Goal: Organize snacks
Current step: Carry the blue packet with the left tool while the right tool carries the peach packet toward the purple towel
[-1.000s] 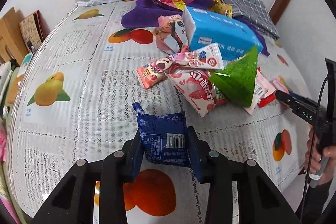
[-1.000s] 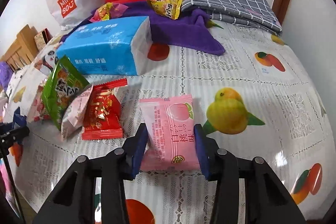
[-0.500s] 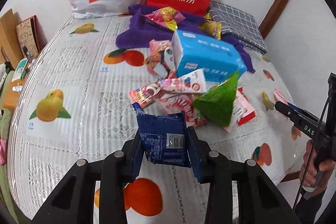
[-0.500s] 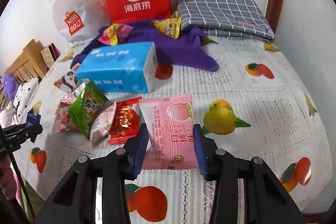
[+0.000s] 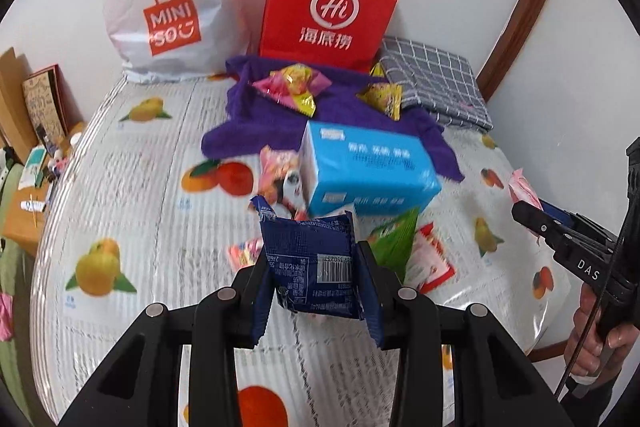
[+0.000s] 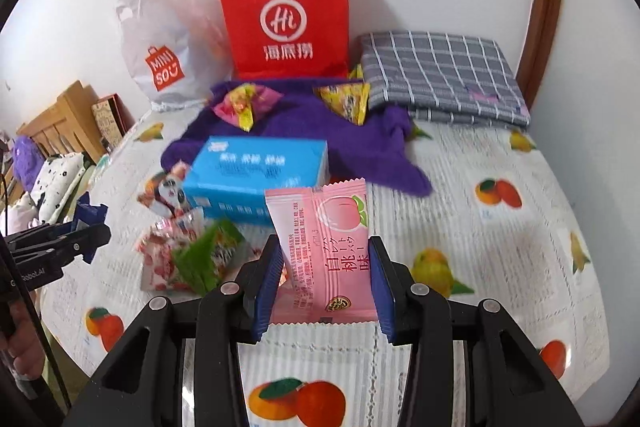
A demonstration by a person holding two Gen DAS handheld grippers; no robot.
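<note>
My left gripper (image 5: 316,279) is shut on a dark blue snack packet (image 5: 316,267), held above the table. In the right wrist view my right gripper (image 6: 324,283) is shut on a pink peach snack packet (image 6: 326,251), also lifted off the cloth. A heap of snacks lies below: a green packet (image 5: 394,243), a red packet (image 5: 432,263) and pink-white packets (image 6: 168,251), beside a blue tissue pack (image 5: 368,171). The right gripper also shows at the right edge of the left wrist view (image 5: 532,203), and the left one at the left edge of the right wrist view (image 6: 86,223).
A red paper bag (image 5: 332,3) and a white plastic bag (image 5: 168,11) stand against the back wall. A purple towel (image 5: 260,111) carries two snack packets (image 5: 292,87), (image 5: 384,95). A grey checked cloth (image 5: 436,83) lies folded at the back right. Fruit-print tablecloth (image 5: 132,203) covers the table.
Both grippers have risen with their packets, so the table and snack heap look farther away. The bags at the back have come more fully into view.
</note>
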